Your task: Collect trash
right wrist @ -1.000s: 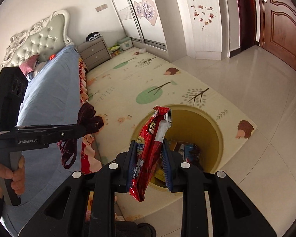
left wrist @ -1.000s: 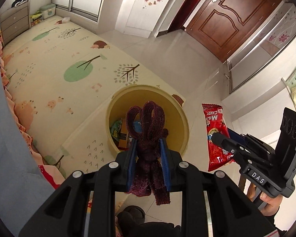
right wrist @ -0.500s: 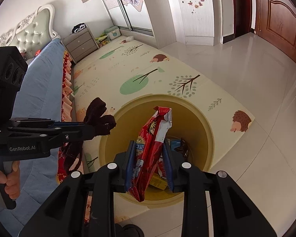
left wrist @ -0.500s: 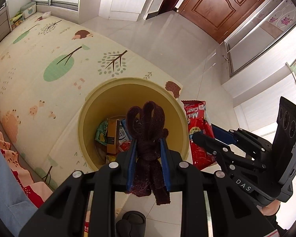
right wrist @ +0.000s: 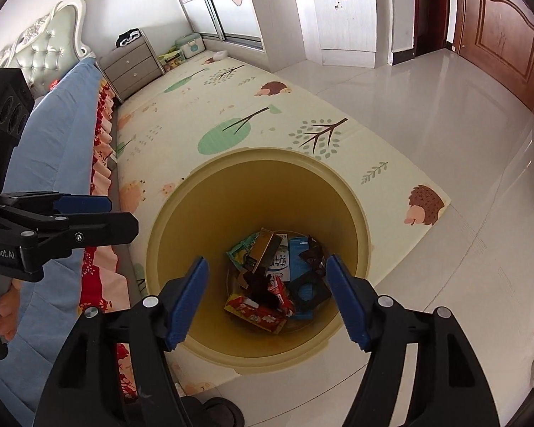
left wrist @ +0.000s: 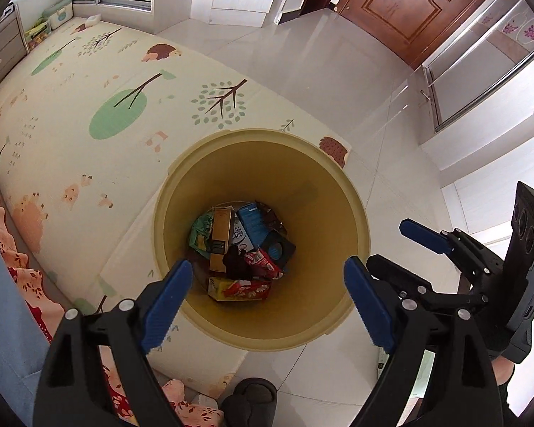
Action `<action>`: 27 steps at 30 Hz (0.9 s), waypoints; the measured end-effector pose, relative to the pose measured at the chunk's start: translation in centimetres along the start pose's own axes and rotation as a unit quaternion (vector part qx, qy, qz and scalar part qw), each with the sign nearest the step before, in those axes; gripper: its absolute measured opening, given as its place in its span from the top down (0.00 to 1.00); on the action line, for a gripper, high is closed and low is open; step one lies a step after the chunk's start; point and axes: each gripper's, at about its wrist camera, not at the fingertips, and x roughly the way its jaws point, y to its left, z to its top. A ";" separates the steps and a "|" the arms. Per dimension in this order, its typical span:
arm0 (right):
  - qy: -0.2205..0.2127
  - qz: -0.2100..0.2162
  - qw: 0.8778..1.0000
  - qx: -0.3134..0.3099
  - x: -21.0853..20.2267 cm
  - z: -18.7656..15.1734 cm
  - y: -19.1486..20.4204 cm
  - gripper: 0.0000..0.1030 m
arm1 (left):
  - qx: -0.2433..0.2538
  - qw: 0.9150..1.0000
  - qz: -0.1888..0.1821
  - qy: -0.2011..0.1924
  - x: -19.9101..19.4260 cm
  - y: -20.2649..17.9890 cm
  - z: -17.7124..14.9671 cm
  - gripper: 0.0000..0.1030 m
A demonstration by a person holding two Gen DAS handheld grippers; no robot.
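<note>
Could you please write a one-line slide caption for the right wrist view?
Right gripper, jaws opening and empty, above the yellow bin of wrappers and cartons, left gripper alongside.

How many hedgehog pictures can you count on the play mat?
2. One hedgehog is at the mat's far side; the other hedgehog sits on the near corner beside the yellow bin. The bin may hide more.

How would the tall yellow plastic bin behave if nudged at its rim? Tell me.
The tall yellow plastic bin probably tips rather than slides, since it looks deep and narrow. It likely feels light, as only a shallow litter pile sits at its bottom.
</note>
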 end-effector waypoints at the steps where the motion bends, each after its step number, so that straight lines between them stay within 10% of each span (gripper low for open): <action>1: 0.000 0.000 1.000 0.000 -0.1 0.0 0.0 0.35 | 0.003 1.000 0.001 0.000 -0.1 -0.1 0.0 0.16; 27: 0.003 0.002 1.000 -0.008 -1.5 -0.1 1.2 0.35 | 0.014 1.000 0.005 -0.019 -1.9 -0.9 -0.1 0.16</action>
